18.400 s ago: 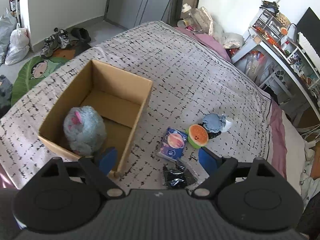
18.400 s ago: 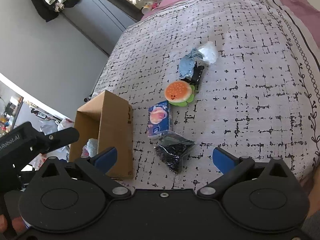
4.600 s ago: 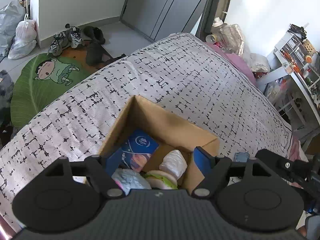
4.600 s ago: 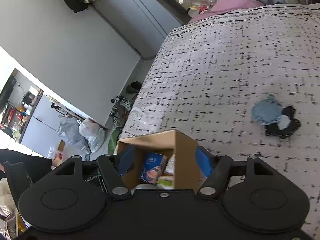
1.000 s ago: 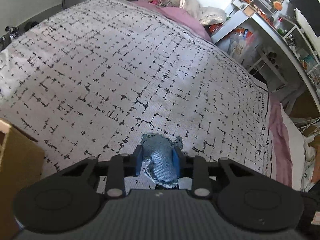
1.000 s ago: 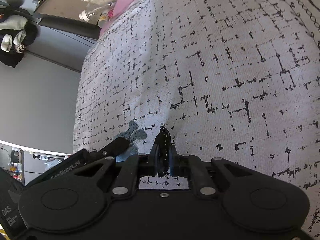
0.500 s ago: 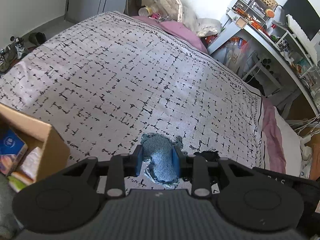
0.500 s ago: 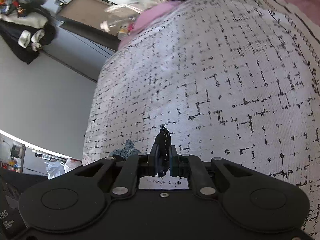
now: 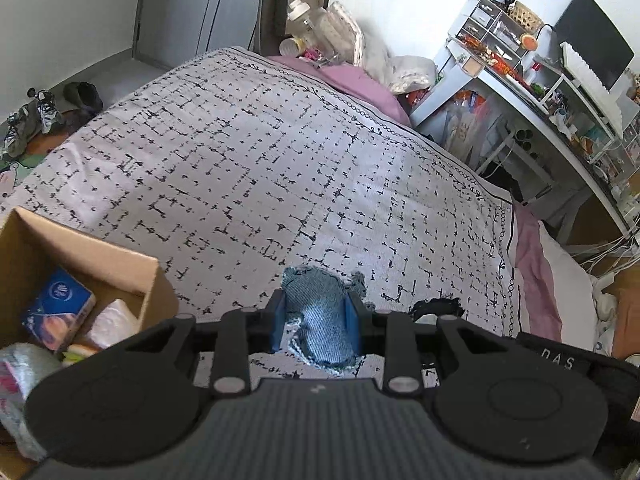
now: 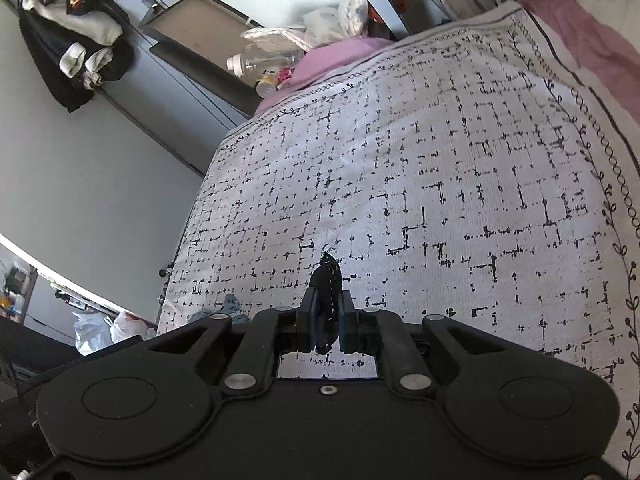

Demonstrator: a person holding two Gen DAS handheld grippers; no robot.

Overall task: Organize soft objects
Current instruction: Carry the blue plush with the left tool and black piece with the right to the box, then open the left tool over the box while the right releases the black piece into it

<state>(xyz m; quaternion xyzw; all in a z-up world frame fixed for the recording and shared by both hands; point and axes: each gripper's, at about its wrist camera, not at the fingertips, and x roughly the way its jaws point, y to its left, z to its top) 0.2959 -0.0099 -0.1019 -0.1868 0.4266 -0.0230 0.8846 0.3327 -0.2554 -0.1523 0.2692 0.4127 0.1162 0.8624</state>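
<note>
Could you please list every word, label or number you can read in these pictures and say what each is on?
"DAS": white letters on the black body of the right gripper, seen at the left wrist view's right edge.
Blue tissue pack in the brown cardboard box: round logo, print too small to read.
Nothing else legible.

The blue denim piece (image 9: 325, 320) looked like woven cloth with frayed edges. The black piece (image 10: 327, 295) was dark stitched fabric. The bedspread (image 9: 256, 184) was matt, textured cloth; the box (image 9: 80, 252) at left, plain matt cardboard.
</note>
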